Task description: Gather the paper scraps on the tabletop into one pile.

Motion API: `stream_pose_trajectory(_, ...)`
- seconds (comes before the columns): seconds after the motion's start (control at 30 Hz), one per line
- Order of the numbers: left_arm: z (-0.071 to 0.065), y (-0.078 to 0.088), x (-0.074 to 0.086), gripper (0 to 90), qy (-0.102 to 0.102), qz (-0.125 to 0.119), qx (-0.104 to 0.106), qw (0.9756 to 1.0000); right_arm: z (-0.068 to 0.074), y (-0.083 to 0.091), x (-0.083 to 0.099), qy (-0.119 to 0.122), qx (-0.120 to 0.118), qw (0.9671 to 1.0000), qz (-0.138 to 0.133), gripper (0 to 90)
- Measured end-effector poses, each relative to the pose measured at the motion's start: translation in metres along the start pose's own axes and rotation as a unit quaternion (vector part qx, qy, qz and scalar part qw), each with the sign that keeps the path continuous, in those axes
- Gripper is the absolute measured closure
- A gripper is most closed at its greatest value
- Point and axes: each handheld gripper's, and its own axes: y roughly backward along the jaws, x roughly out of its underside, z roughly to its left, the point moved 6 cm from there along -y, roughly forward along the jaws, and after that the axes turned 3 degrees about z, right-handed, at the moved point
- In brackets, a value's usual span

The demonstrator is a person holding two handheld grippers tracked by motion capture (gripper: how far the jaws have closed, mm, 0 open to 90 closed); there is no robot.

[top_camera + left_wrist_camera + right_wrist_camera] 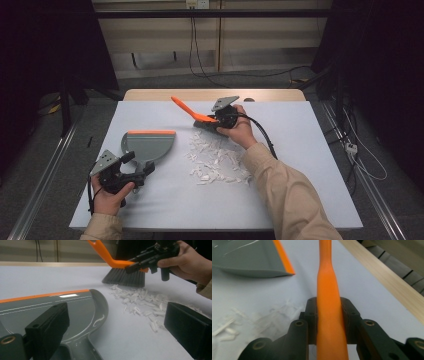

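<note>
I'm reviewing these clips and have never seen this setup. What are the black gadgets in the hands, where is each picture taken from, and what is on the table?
A person holds a hand-held two-jaw gripper in each hand. One picture looks down from above; the other two come from cameras riding on each gripper. The right gripper is clamped on the orange handle of a brush, whose grey bristles touch the far edge of a pile of white scraps. The left gripper, jaws open, sits at the handle of a grey dustpan lying on the white table.
</note>
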Motion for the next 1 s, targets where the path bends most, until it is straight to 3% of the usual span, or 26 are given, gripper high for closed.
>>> stream_pose_trajectory(0.27,-0.001,0.001,0.001,6.1,0.000,0.000,-0.001,1.0000,0.032,0.021,0.009,0.037,-0.059,0.9976,0.011,71.2)
stream_pose_trajectory(0.37,-0.003,0.001,0.001,6.1,-0.003,0.002,0.000,1.0000,0.041,0.035,0.010,0.037,-0.081,0.9960,0.005,71.1)
stream_pose_trajectory(0.47,-0.004,0.001,0.000,6.1,-0.004,0.000,0.002,1.0000,0.046,0.051,0.011,0.034,-0.086,0.9956,-0.011,71.1)
stream_pose_trajectory(0.67,-0.005,0.000,0.000,6.1,-0.005,0.001,0.003,1.0000,0.030,0.065,0.006,0.013,-0.048,0.9979,-0.041,71.1)
stream_pose_trajectory(1.0,-0.003,-0.001,0.001,6.1,-0.005,0.004,0.001,1.0000,0.012,0.026,0.003,-0.014,-0.013,0.9988,-0.045,71.2)
